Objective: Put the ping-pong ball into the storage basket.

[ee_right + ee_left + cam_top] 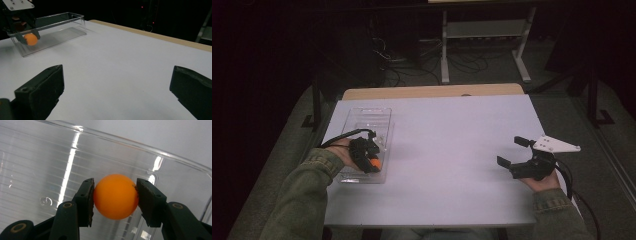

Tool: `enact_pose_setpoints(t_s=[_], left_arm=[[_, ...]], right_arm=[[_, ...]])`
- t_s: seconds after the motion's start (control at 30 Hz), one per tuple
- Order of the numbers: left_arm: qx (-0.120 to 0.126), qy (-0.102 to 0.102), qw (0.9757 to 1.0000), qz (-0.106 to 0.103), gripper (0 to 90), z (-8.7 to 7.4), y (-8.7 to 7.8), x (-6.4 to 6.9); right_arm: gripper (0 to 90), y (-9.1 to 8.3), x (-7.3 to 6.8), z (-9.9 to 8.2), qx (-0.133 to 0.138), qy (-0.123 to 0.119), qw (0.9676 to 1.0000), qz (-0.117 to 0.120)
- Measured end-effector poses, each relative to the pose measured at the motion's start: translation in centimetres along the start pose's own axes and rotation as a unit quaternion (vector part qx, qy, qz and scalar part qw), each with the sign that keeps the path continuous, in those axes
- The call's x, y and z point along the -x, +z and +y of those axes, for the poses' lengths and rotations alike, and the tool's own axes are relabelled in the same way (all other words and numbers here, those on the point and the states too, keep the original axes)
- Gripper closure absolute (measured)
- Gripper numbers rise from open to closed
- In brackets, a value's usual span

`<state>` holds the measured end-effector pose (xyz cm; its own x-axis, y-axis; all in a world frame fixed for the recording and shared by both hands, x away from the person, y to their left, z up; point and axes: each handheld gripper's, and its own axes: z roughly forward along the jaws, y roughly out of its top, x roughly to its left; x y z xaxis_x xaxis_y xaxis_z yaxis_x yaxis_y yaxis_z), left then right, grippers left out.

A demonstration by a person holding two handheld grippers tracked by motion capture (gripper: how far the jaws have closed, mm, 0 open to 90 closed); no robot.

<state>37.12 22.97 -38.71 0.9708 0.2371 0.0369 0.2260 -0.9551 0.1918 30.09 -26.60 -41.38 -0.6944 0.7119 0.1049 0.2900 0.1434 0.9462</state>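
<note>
Darkness surrounded the white table [447, 150], and the floor beyond it, with its cables and a pale frame, could hardly be made out. At the left of the high view a clear plastic tray [362, 114] lay on the table, its near end covered by the left claw [371, 161] and the hand holding it. An orange ball [116, 196] was clamped between the two pads of that claw, low inside the tray; whether the ball rested on the tray floor could not be told. The left forearm, in a green sleeve, was cut off by the bottom edge. At the lower right, the right claw [514, 151] was held level above the table, pointed towards the left, its jaws wide apart with nothing between them.
</note>
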Motion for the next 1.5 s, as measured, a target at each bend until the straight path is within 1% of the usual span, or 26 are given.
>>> enact_pose_setpoints(t_s=[0.13, 0.2, 0.3, 0.37, 0.57, 0.77, 0.83, 0.97, 1.07, 1.17, 1.23, 1.33, 1.43, 1.5], left_arm=[[0.004, -0.007, 1.0, -0.002, 48.2, -0.2, 0.1, -0.2], [0.001, -0.013, 0.9999, -0.002, 47.6, -0.2, 0.1, -0.3], [0.001, -0.013, 0.9999, 0.001, 47.0, -0.2, 0.0, -0.1], [0.005, -0.013, 0.9999, 0.002, 43.9, -0.1, -0.3, 0.0], [0.011, -0.011, 0.9998, 0.014, 40.6, -0.1, -0.8, 0.2], [0.02, -0.016, 0.9991, 0.035, 35.5, -0.2, -2.0, 0.3], [0.026, -0.025, 0.9984, 0.044, 33.8, -0.1, -2.3, 0.3], [0.04, -0.036, 0.9973, 0.05, 31.2, -0.1, -2.9, 0.2], [0.045, -0.045, 0.9962, 0.06, 24.6, -0.2, -3.1, 0.3], [0.047, -0.047, 0.9952, 0.073, 17.4, -0.1, -3.3, 0.4], [0.047, -0.042, 0.994, 0.089, 15.6, -0.1, -3.3, 0.5], [0.05, -0.044, 0.993, 0.098, 12.9, -0.2, -3.3, 0.6], [0.059, -0.05, 0.9916, 0.103, 5.8, -0.2, -3.5, 0.6], [0.065, -0.055, 0.9903, 0.11, 1.4, -0.3, -3.6, 0.7]], right_arm=[[0.0, 0.0, 0.0, 0.0, 0.0, -0.002, 1.0, 0.001], [0.0, 0.1, 0.0, 0.0, -0.001, -0.002, 1.0, 0.001], [0.0, 0.1, 0.0, 0.0, -0.002, -0.002, 1.0, 0.001], [0.0, 0.1, 0.0, 0.0, -0.003, -0.002, 1.0, 0.001], [0.0, 0.1, 0.0, -0.1, -0.003, -0.003, 1.0, 0.001], [0.0, 0.1, 0.0, 0.0, -0.003, -0.002, 1.0, 0.001], [0.0, 0.1, 0.0, 0.0, -0.003, -0.003, 1.0, 0.001], [0.0, 0.1, -0.1, -0.1, -0.004, -0.003, 1.0, 0.001], [0.0, 0.1, -0.1, -0.1, -0.004, -0.003, 1.0, 0.001], [0.0, 0.1, -0.1, -0.1, -0.004, -0.003, 1.0, 0.001], [0.0, 0.1, -0.1, -0.1, -0.005, -0.003, 1.0, 0.001], [0.0, 0.1, -0.1, -0.1, -0.004, -0.003, 1.0, 0.001], [0.0, 0.1, -0.1, -0.1, -0.005, -0.003, 1.0, 0.001], [0.0, 0.1, -0.1, -0.1, -0.005, -0.004, 1.0, 0.001]])
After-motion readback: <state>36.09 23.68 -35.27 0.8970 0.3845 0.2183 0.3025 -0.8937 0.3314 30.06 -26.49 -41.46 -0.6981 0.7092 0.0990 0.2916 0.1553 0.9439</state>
